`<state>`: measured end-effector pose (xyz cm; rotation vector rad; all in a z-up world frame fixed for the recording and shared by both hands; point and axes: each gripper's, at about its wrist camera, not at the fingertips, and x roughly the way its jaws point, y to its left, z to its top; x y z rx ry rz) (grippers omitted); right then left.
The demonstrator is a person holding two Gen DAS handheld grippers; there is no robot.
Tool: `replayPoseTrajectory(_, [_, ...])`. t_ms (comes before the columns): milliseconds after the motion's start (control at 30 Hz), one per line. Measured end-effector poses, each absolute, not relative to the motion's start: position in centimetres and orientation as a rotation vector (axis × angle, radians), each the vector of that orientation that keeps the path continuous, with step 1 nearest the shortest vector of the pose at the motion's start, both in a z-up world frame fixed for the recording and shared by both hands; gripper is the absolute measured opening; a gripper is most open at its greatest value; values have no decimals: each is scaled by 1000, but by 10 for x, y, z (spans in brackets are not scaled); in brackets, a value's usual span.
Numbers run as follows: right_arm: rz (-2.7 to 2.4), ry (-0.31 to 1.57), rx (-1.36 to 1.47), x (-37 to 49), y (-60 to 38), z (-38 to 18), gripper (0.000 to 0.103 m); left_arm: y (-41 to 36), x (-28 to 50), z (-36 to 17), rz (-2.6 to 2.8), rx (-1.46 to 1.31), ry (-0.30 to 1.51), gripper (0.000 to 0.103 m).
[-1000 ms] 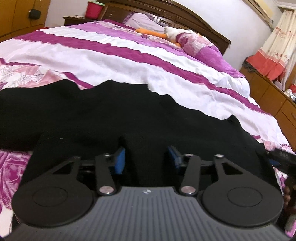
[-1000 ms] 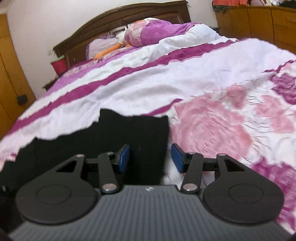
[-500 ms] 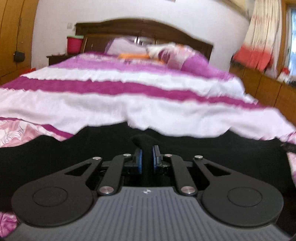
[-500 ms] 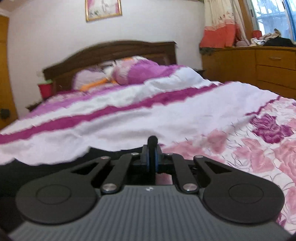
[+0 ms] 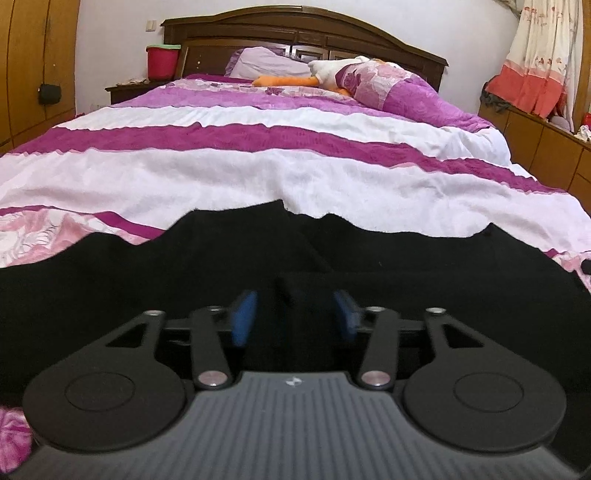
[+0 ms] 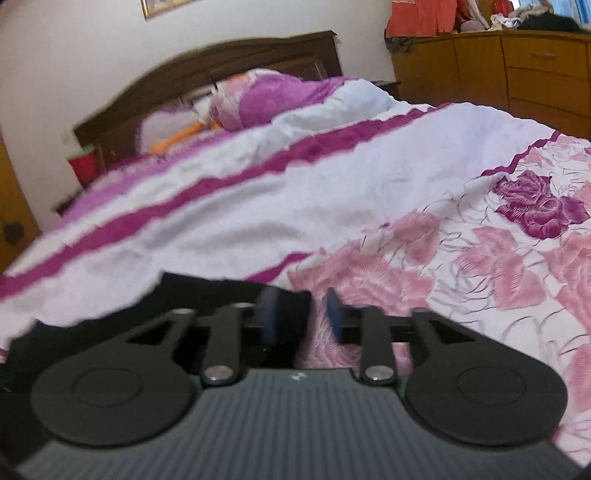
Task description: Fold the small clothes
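Observation:
A black garment lies spread flat on the near part of the bed, across the whole width of the left wrist view. My left gripper hovers low over its middle, its jaws opening, its blue pads apart and pressing on nothing; a slight dark fold of cloth lies between them. In the right wrist view the garment's right edge ends just under my right gripper. Its jaws are opening too, with the cloth's corner between the pads but not pinched.
The bedspread is white with purple stripes and pink flowers. Pillows and an orange plush toy lie by the dark headboard. A red bucket stands on the nightstand. Wooden dressers line the right.
A second ago both grippers stood open over the black garment. Half a second ago each was shut on a pinch of cloth. Now both have let go and the cloth lies flat.

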<state>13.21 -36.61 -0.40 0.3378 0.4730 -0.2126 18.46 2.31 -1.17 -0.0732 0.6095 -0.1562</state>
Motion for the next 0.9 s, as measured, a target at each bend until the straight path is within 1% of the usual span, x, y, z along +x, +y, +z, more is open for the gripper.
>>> replayPoseTrajectory(33, [-193, 470, 338, 127, -367, 0, 53, 24, 180, -9, -161, -74, 608, 61])
replayPoseTrajectory(67, [-163, 473, 329, 121, -367, 3, 54, 25, 176, -8, -165, -75, 611, 61])
replayPoseTrajectory(200, [-27, 526, 245, 101, -350, 6, 54, 29, 159, -5, -163, -105, 619, 62])
replayPoseTrajectory(367, [-13, 596, 125, 94, -317, -12, 52, 27, 147, -3, -161, -137, 620, 62])
replayPoseTrajectory(400, [-16, 603, 105, 94, -312, -16, 49, 26, 146, -3, -165, -136, 620, 62])
replayPoseTrajectory(433, [-10, 599, 92, 92, -309, -20, 40, 24, 145, -3, -168, -136, 619, 62])
replayPoseTrajectory(467, [-1, 592, 78, 91, -307, -21, 10, 23, 144, -2, -173, -138, 619, 62])
replayPoseTrajectory(533, [-17, 564, 50, 87, -305, -20, 10, 21, 143, -2, -187, -145, 614, 62])
replayPoseTrajectory(633, [-86, 525, 60, 84, -315, -15, 8, 15, 144, -7, -192, -132, 626, 62])
replayPoseTrajectory(700, [-152, 534, 41, 86, -322, -20, 3, 9, 147, -15, -179, -99, 639, 62])
replayPoseTrajectory(800, [-247, 570, 43, 90, -340, -37, 3, 4, 146, -20, -169, -72, 623, 63])
replayPoseTrajectory(900, [-217, 562, 58, 85, -345, -35, 3, 4, 149, -20, -170, -69, 627, 64])
